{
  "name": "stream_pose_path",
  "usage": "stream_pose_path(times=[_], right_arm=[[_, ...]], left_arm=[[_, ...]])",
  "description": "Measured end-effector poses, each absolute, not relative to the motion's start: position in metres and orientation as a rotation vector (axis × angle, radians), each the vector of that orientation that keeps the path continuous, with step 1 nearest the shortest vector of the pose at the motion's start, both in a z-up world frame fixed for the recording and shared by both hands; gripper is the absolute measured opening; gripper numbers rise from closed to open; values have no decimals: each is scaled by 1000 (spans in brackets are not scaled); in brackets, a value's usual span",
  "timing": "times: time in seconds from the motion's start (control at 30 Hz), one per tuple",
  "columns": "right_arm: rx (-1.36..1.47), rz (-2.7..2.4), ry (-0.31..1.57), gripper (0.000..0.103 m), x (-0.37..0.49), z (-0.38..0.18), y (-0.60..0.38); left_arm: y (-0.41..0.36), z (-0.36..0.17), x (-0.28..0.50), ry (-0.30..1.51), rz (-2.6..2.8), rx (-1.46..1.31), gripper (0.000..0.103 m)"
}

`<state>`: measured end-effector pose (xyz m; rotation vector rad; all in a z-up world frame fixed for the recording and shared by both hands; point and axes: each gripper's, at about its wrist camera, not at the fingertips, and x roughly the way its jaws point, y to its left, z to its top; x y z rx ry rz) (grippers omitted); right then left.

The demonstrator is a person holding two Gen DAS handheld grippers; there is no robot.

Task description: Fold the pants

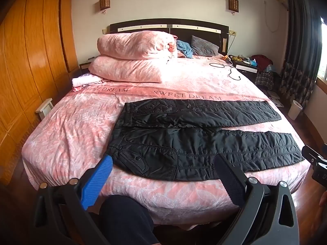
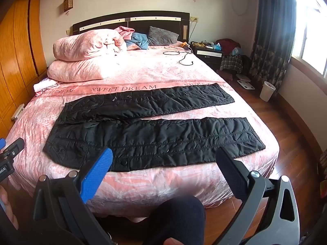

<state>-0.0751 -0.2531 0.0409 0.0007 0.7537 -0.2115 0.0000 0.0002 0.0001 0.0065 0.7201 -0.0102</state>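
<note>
Black quilted pants (image 1: 184,136) lie spread flat across the foot of the pink bed, waist to the left, both legs stretched to the right with a gap between them. They also show in the right wrist view (image 2: 153,134). My left gripper (image 1: 163,163) is open and empty, held off the bed's near edge in front of the waist and near leg. My right gripper (image 2: 164,156) is open and empty, held off the near edge in front of the near leg. Neither touches the pants.
The bed (image 1: 67,126) has a pink cover. Folded pink quilts (image 1: 132,61) and pillows sit at the head, a black cable (image 1: 231,69) at the far right. A wooden wardrobe (image 1: 26,51) is on the left, a nightstand (image 2: 206,51), scale and white bin (image 2: 267,90) on the right. A knee (image 2: 179,216) is below.
</note>
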Motion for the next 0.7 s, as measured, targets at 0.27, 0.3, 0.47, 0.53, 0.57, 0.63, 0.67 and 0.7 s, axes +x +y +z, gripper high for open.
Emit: stream_pose_path(times=[0.27,0.3,0.47,0.53,0.57,0.63,0.67,0.7], right_arm=[[-1,-212,754,101,-74,41,-254],[-1,-212,754,101,-74,41,-254],[0,-213,755,101,-74,41,-254],[-1,-212,754,101,-74,41,-254],[-2,-213,755,101,-74,41,-254],[-1,-213,752,101,-75,40,-254],[-1,-212,753,101,-75,40,-254],[-3,-213,753,101,-75,40,-254]], left_arm=[[0,0,0,720,-11,6,99],[0,0,0,720,-10,8,99],[0,0,0,720,-10,6,99],[0,0,0,719,-10,6,99],[0,0,0,720,-9,6,99],[0,0,0,717,-9,7,99],[0,0,0,716,-8,7,99],[0,0,0,716,-9,6,99]])
